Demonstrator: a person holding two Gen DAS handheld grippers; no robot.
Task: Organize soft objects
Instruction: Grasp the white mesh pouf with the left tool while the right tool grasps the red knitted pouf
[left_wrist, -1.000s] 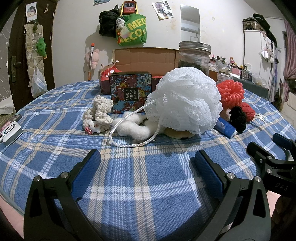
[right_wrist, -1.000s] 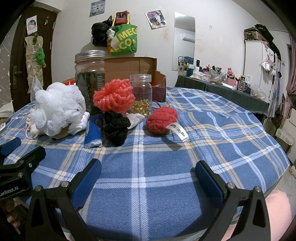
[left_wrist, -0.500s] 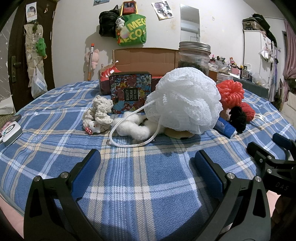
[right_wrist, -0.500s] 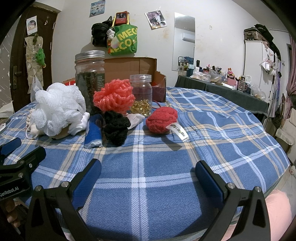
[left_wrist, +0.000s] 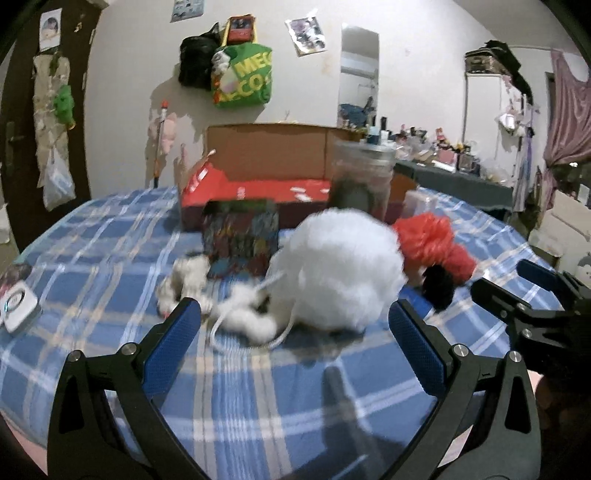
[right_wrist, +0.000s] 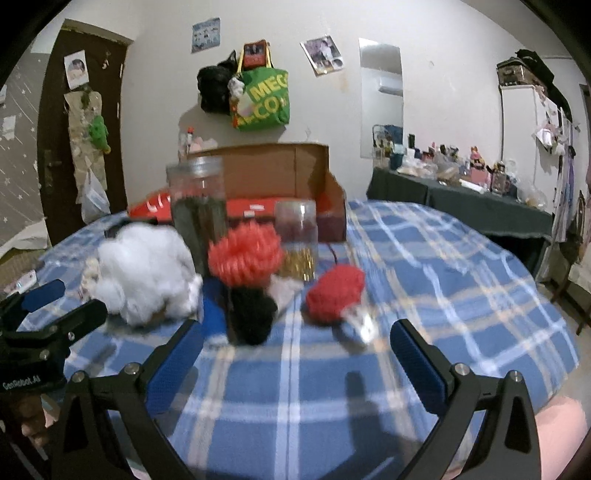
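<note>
Left gripper (left_wrist: 294, 325) and right gripper (right_wrist: 295, 341) hover level, jaws apart, empty; ahead: one white bath pouf (left_wrist: 338, 271), one coral pouf (right_wrist: 244, 254), two jars.

Left gripper (left_wrist: 294, 325): jaws spread wide, nothing between them, blue pads (left_wrist: 173, 343) facing each other, black finger frames angled up and outward from the bottom of the left wrist view. Right gripper (right_wrist: 295, 345): likewise wide apart and empty, blue pads (right_wrist: 419, 369) turned inward. Both held level, side by side and close, pointing the same way. Each visible at the edge of the other's view, the right one at (left_wrist: 532, 295), the left one at (right_wrist: 48, 314), fingers parted there too.
</note>
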